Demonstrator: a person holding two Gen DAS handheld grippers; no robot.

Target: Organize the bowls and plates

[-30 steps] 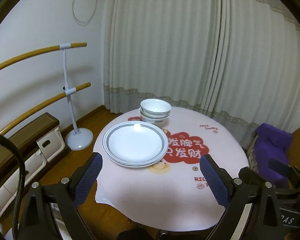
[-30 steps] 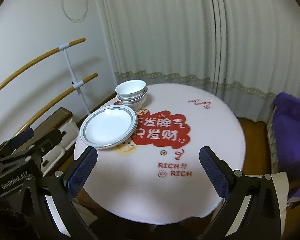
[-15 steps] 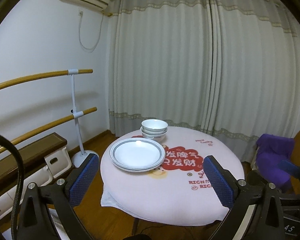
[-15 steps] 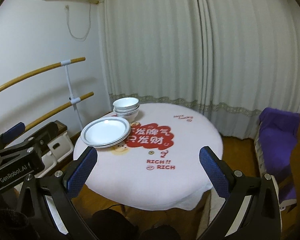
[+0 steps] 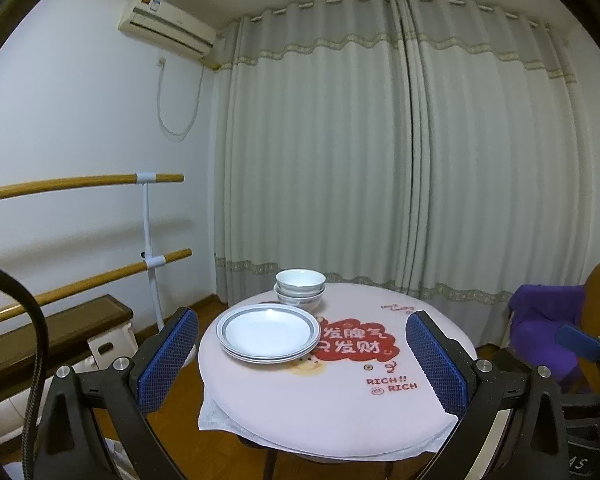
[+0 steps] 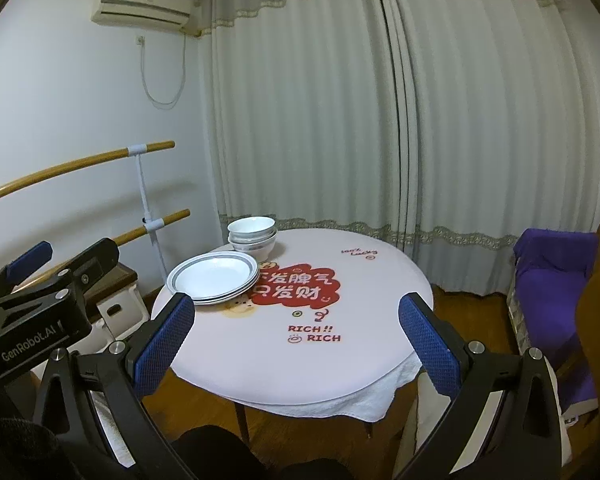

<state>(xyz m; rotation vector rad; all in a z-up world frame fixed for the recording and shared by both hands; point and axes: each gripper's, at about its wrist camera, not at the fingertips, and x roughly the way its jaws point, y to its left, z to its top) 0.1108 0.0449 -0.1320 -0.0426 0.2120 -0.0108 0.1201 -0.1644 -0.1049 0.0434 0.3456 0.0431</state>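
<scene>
A stack of white plates with grey rims lies on the left part of a round table with a pink cloth. A stack of white bowls stands just behind the plates. My left gripper is open and empty, held back from the table's near edge. My right gripper is open and empty, also back from the table. The left gripper's body shows at the left of the right wrist view.
Wooden barre rails on a white stand run along the left wall above a low cabinet. A chair with purple cloth stands to the right. Grey curtains hang behind the table. The floor is wood.
Both grippers have pulled back and up from the table, so the table, plates and bowls look smaller and farther. Both stay open. The plates and bowls have not moved.
</scene>
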